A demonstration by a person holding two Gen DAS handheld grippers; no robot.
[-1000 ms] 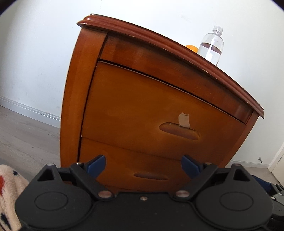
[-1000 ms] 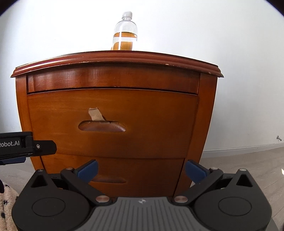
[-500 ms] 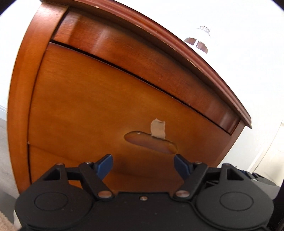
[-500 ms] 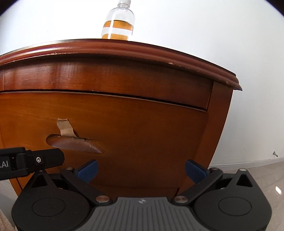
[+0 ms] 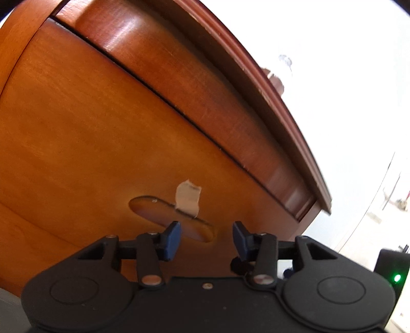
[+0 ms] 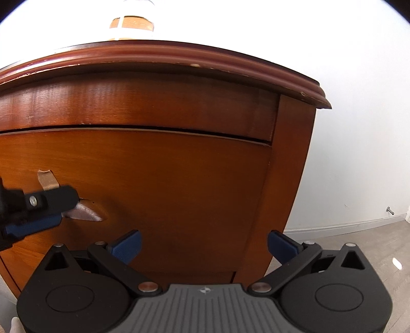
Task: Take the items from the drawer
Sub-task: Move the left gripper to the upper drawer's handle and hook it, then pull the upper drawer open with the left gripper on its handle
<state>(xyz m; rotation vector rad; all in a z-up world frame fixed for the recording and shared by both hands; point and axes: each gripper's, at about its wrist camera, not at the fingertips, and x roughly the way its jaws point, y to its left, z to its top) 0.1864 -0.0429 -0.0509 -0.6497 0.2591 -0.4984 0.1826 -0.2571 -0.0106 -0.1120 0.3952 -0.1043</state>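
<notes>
Both grippers are nearer the cabinet (image 6: pixel 179 158) than 1 second ago. Left gripper (image 5: pixel 206 239) closing, nothing between its jaws, at the shut drawer's handle slot (image 5: pixel 171 216); right gripper (image 6: pixel 203 246) wide, empty. Risk: pads slip off the shallow slot.

My left wrist camera sits low and very close to the nightstand (image 5: pixel 102 128), rolled so the cabinet tilts across frame, looking level at the upper drawer's handle recess (image 5: pixel 171 217) with its tape scrap (image 5: pixel 188 198); my right wrist camera stands a little further back, upright, facing the drawer front (image 6: pixel 153 179) toward the cabinet's right edge; both share that drawer, recess (image 6: pixel 87 212), tape (image 6: pixel 47 180) and the bottle (image 6: pixel 133 23) on top; the left gripper (image 6: pixel 38 207) shows at the right view's left edge.
</notes>
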